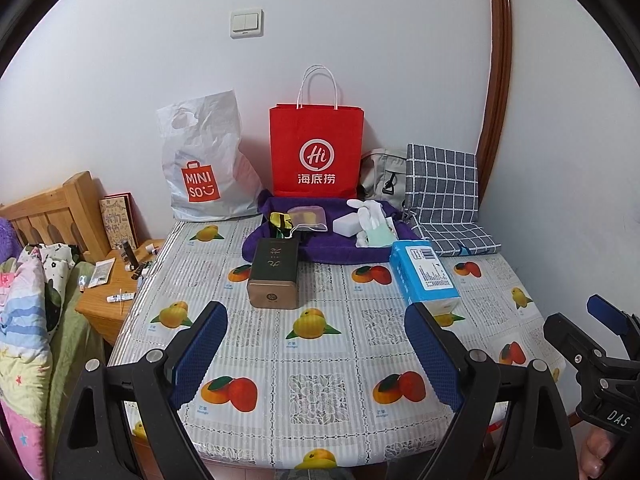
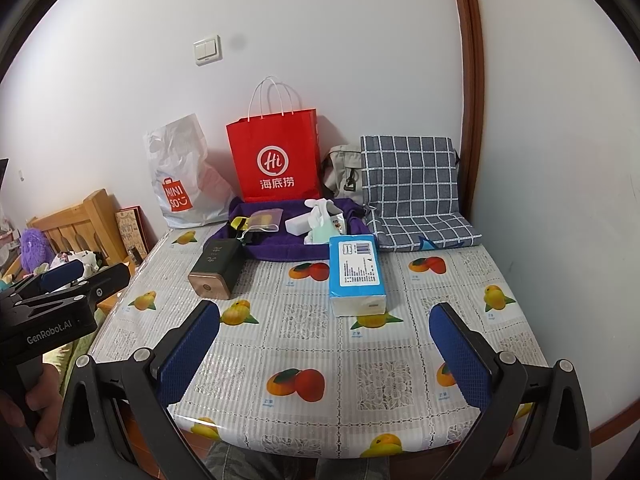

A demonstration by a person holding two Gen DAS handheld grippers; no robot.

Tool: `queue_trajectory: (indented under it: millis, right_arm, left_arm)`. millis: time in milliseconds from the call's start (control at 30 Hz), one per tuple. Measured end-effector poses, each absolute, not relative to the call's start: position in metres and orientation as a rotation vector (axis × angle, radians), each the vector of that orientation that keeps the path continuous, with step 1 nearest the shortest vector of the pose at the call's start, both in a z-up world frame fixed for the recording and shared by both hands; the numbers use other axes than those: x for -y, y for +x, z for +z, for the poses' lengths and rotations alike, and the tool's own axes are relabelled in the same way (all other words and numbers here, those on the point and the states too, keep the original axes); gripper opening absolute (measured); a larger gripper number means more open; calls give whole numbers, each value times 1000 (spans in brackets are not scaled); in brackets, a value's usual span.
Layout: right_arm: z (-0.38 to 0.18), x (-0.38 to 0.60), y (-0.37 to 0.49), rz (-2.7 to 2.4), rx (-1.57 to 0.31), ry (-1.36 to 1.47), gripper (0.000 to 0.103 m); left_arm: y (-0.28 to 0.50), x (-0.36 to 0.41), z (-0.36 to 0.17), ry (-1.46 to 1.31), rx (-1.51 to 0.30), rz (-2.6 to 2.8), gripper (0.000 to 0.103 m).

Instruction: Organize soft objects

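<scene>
A blue tissue pack (image 1: pixel 424 274) (image 2: pixel 356 274) lies on the fruit-print table (image 1: pixel 320 360) (image 2: pixel 320 340). Behind it a purple cloth (image 1: pixel 320 246) (image 2: pixel 280 248) holds a white block (image 1: pixel 347 224) (image 2: pixel 300 224), white and mint soft items (image 1: pixel 372 228) (image 2: pixel 320 224) and a small pouch (image 1: pixel 308 218) (image 2: pixel 266 218). A grey checked cushion (image 1: pixel 444 196) (image 2: pixel 412 192) sits at the back right. My left gripper (image 1: pixel 316 328) is open and empty above the near table. My right gripper (image 2: pixel 324 328) is open and empty too.
A dark tin box (image 1: pixel 274 276) (image 2: pixel 216 270) lies left of centre. A red paper bag (image 1: pixel 316 152) (image 2: pixel 276 156), a white Miniso bag (image 1: pixel 204 164) (image 2: pixel 184 176) and a grey bag (image 1: pixel 382 176) stand against the wall. A nightstand (image 1: pixel 112 288) and bed (image 1: pixel 28 300) are left.
</scene>
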State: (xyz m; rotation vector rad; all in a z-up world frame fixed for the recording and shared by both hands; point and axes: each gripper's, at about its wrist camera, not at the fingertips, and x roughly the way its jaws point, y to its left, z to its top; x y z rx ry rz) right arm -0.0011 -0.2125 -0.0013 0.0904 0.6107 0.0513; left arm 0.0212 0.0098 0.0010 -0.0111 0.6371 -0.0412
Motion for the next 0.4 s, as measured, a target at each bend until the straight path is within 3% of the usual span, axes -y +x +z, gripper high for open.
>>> queue_trajectory:
  millis: [400]
  right_arm:
    - [0,210,-2,57,-606,90,103]
  left_arm:
    - [22,-10,2,-11,-637,-42,90]
